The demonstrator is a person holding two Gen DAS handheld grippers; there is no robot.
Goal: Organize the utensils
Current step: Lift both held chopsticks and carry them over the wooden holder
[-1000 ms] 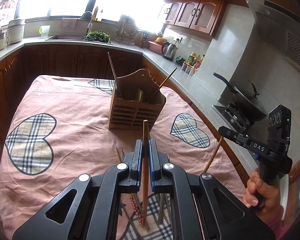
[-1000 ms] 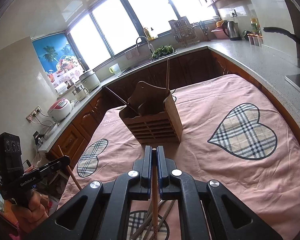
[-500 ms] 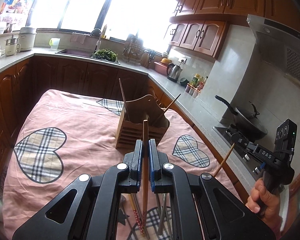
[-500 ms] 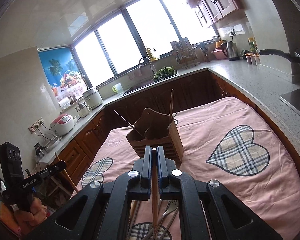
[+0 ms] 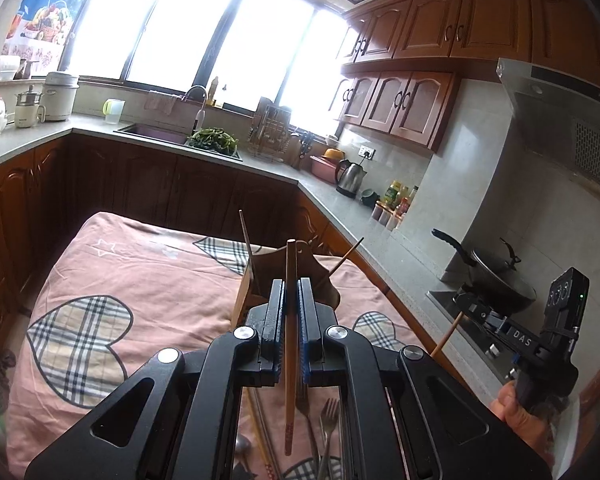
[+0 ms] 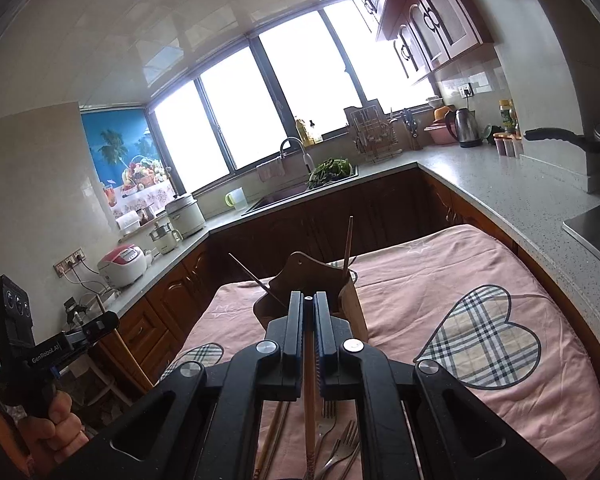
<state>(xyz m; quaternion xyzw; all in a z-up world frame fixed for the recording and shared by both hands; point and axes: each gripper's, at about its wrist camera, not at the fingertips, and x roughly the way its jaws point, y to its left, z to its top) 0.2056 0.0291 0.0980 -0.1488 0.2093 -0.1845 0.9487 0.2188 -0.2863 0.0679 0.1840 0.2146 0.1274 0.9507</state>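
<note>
My left gripper (image 5: 291, 284) is shut on a wooden chopstick (image 5: 290, 320) that stands up between its pads. My right gripper (image 6: 309, 298) is shut on another chopstick (image 6: 309, 408). Both are held above the pink heart-patterned tablecloth (image 5: 132, 280), in front of a wooden utensil holder (image 5: 252, 280), which also shows in the right wrist view (image 6: 300, 272), with two chopsticks leaning in it. Forks (image 5: 328, 416) and more chopsticks lie on the cloth below the grippers, as the right wrist view (image 6: 340, 444) also shows. The right gripper shows in the left wrist view (image 5: 500, 320), the left gripper in the right wrist view (image 6: 80, 332).
A kitchen counter (image 5: 340, 200) wraps the room with a sink (image 5: 156, 134), kettle (image 5: 350, 178), spice jars and a wok on the stove (image 5: 496, 276). A rice cooker (image 6: 124, 266) stands on the left counter. Dark cabinets border the table.
Both grippers have risen and tilted up with their chopsticks. The holder now sits lower in view, partly behind the fingers.
</note>
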